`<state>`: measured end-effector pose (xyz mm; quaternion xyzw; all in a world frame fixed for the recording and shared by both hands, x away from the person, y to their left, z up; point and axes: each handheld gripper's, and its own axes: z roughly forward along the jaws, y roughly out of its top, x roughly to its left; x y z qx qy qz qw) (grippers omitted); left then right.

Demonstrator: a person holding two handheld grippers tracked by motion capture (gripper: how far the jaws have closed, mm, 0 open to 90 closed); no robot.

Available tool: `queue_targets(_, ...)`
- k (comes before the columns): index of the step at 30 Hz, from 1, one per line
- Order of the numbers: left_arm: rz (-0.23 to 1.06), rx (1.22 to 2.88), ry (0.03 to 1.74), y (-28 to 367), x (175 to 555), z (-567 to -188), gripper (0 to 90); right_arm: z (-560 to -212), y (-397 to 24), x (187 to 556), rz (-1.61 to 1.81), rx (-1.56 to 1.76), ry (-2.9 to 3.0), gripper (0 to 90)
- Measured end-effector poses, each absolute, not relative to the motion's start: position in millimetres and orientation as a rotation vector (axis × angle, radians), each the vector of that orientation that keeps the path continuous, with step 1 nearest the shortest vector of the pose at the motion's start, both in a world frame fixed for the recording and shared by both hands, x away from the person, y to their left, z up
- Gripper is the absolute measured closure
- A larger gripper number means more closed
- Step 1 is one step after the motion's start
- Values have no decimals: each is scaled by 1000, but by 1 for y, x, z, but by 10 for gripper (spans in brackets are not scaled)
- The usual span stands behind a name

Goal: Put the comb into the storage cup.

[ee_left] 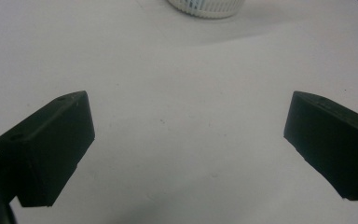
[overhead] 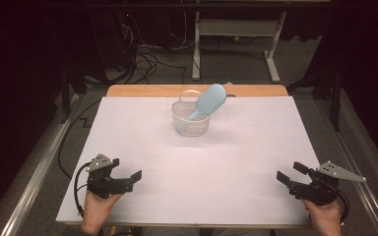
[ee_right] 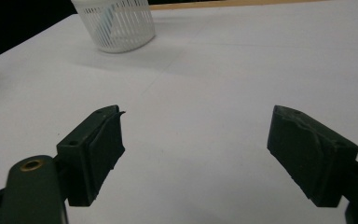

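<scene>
A light blue hairbrush stands tilted in a small white slatted basket at the far middle of the white table sheet, its head leaning out to the right. The basket also appears in the right gripper view, and its base in the left gripper view. My left gripper rests open near the front left edge, held by a hand. My right gripper is open near the front right edge. Nothing lies between either pair of jaws.
The white sheet covers a wooden table whose far edge shows. Beyond it are a dark floor with cables and a white desk frame. Metal rails run along both sides.
</scene>
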<state>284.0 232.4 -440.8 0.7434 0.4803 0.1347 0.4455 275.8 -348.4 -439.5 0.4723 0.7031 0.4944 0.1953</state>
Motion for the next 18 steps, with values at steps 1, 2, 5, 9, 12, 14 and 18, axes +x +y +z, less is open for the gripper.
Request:
queue_targets(1,334,1842,1189,232,284,-441,10,-440,-349,275,1384,1329,1969,186)
queue_targets(2,334,1841,1189,232,284,-441,10,-441,-349,275,1385,1327,1970,184)
queue_targets(5,340,1840,1191,233,284,-441,10,-442,-350,274,1386,1332,1971,184)
queue_targets(9,344,1838,1191,233,283,-440,10,-444,-351,273,1387,1329,1975,178)
queue_targets(12,344,1837,1191,233,283,-440,10,-446,-352,273,1391,1331,1969,177)
queue_targets(14,342,1838,1191,233,283,-440,10,-447,-353,273,1397,1337,1963,171)
queue_targets(18,341,1837,1191,233,283,-440,10,-448,-354,273,1385,1340,1957,171)
